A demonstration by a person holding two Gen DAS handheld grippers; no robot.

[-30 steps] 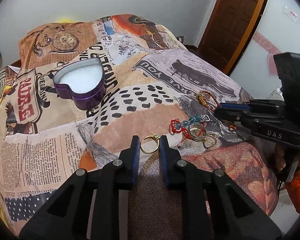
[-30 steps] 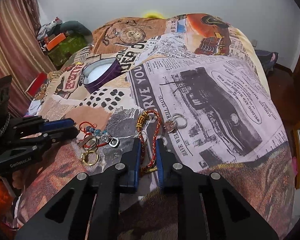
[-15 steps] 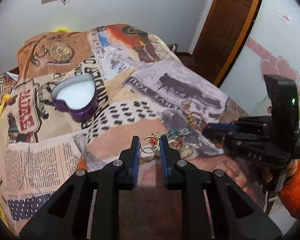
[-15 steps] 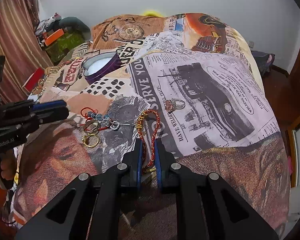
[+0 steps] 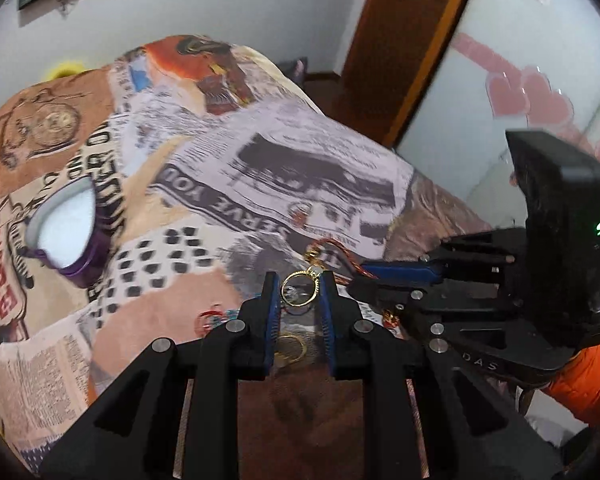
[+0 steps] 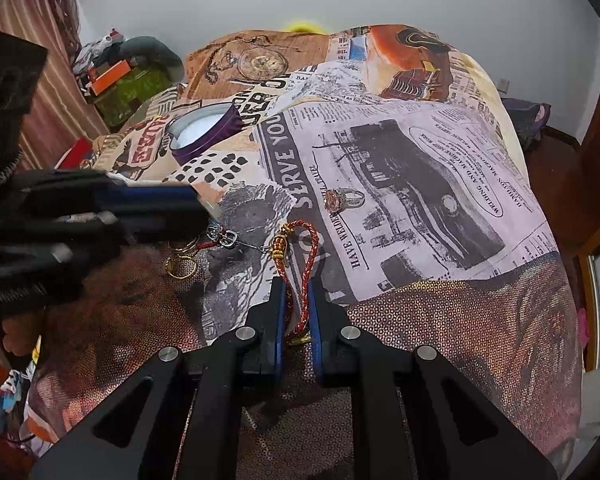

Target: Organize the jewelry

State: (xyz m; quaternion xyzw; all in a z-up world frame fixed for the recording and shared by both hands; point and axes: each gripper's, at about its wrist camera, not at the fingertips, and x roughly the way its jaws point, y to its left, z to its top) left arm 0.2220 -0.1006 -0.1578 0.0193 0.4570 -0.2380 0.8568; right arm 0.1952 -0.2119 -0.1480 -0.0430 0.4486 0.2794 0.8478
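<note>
i held the left gripper (image 5: 299, 289) raised above the bed (image 5: 228, 184), its fingers pointing forward and slightly down, clamped on a gold ring (image 5: 298, 288) that stood upright between the blue pads, clear of the bedspread. the right gripper (image 6: 296, 312) sat low over the bed's near end, its fingers narrowed around a red braided cord (image 6: 306, 276); i could not tell whether the pads pressed it or merely flanked it.

the left wrist view showed the right gripper from its side, at right, its tips near the cord's gold end. it also showed a door (image 5: 404, 40) and pink heart shapes on the wall. a second gold ring (image 5: 290, 346) lay on the bedspread between my left fingers, below the held one.

the right wrist view showed what the left view blurred: a silver ring (image 6: 345, 199) with a pink stone lying on the newspaper print, well apart from the cord, and a chain clasp (image 6: 228, 238) beside the cord's gold knot. a gold ring lay near the left gripper's shadowed body.

the purple heart tin (image 6: 204, 130) sat open on the bed's far left in both views, well apart from both grippers, showing its white lining.
</note>
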